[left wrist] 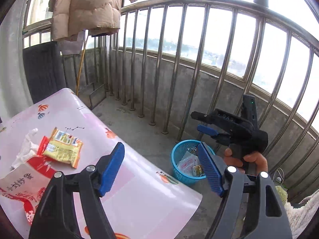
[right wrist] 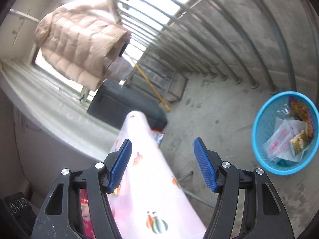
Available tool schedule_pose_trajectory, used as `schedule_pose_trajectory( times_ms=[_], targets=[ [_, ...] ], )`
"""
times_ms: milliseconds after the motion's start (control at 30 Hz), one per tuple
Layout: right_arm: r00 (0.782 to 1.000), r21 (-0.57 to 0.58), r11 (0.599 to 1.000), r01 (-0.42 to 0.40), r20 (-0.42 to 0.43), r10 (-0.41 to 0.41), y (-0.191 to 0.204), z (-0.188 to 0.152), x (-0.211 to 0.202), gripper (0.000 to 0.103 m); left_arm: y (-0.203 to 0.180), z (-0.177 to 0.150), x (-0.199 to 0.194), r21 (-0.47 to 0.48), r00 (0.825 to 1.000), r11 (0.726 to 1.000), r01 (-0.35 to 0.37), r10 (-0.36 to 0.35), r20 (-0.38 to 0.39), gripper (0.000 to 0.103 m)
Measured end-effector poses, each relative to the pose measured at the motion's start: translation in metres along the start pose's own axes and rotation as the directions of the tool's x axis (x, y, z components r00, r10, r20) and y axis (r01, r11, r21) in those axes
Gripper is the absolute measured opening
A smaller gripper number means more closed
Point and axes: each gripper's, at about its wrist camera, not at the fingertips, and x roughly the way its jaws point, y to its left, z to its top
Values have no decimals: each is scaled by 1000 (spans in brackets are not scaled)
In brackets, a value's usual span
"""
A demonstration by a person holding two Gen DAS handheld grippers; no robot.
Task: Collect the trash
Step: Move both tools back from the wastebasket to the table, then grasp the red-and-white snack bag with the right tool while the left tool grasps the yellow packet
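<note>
A yellow snack wrapper (left wrist: 63, 147) lies on the table with the pink cloth (left wrist: 139, 195), over a red wrapper (left wrist: 44, 145), beside a crumpled white tissue (left wrist: 26, 149) and a large red-and-white bag (left wrist: 22, 189). My left gripper (left wrist: 161, 167) is open and empty above the table's right part. The blue trash basket (left wrist: 180, 176) on the floor holds several wrappers; it also shows in the right wrist view (right wrist: 259, 139). My right gripper (right wrist: 162, 163) is open and empty over the table edge; it also shows in the left wrist view (left wrist: 201, 122), above the basket.
A metal railing (left wrist: 179, 69) and low concrete wall close the balcony. A beige padded jacket (left wrist: 87, 6) hangs at the far left over a dark case (left wrist: 43, 69). A yellow pole (right wrist: 151, 87) leans in the corner. A fluffy cloth (left wrist: 303, 209) lies at the right.
</note>
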Motion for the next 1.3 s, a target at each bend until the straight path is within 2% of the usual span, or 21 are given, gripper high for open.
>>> schedule_pose_trajectory(
  times_ms=[67,167,300,400,467,533,600,667,733,800,833,933,1067,1233,1300],
  targets=[
    [997,-91,995,-39,-71,32,31,-12,16,62,26,-22,-28,-43,996,995,-88,89,7,74],
    [982,-200,975,-96,-181,60,70,-36,44,60,67,-56,-65,-162,982,969,-184,187,4,74],
    [937,-300,942,-149,-347,38,113,-73,88,54,122,-95,-97,-326,952,899,-292,305,-13,74],
    [902,-398,900,-178,-432,-12,141,-103,117,52,164,-119,-108,-464,944,831,-306,329,-32,74],
    [888,-451,872,-189,-458,-45,153,-120,133,51,190,-130,-109,-523,938,793,-312,343,-40,74],
    [877,-479,859,-183,-474,-78,161,-130,146,51,209,-135,-104,-550,930,764,-337,362,-67,74],
    [866,-482,856,-188,-493,-87,168,-137,154,51,226,-138,-96,-577,929,742,-340,362,-82,70],
    [857,-499,846,-188,-504,-106,170,-141,167,51,240,-142,-86,-595,940,739,-317,326,-96,70],
    [845,-506,842,-187,-521,-125,171,-146,177,51,252,-144,-71,-610,940,721,-330,312,-139,69],
    [828,-490,849,-196,-547,-124,169,-146,182,51,262,-148,-58,-632,948,709,-312,273,-162,60],
    [823,-488,850,-199,-554,-125,169,-146,187,51,265,-151,-53,-648,952,699,-303,260,-165,58],
    [821,-509,837,-198,-553,-142,172,-149,194,51,271,-154,-45,-667,957,688,-286,241,-161,50],
    [824,-532,823,-198,-545,-154,175,-152,201,50,271,-152,-39,-664,965,701,-259,218,-147,40],
    [810,-506,838,-204,-568,-145,175,-159,204,28,269,-149,-28,-662,969,708,-245,190,-155,29],
    [807,-495,844,-207,-574,-139,176,-162,203,24,268,-150,-27,-665,971,707,-240,187,-153,27]
  ],
)
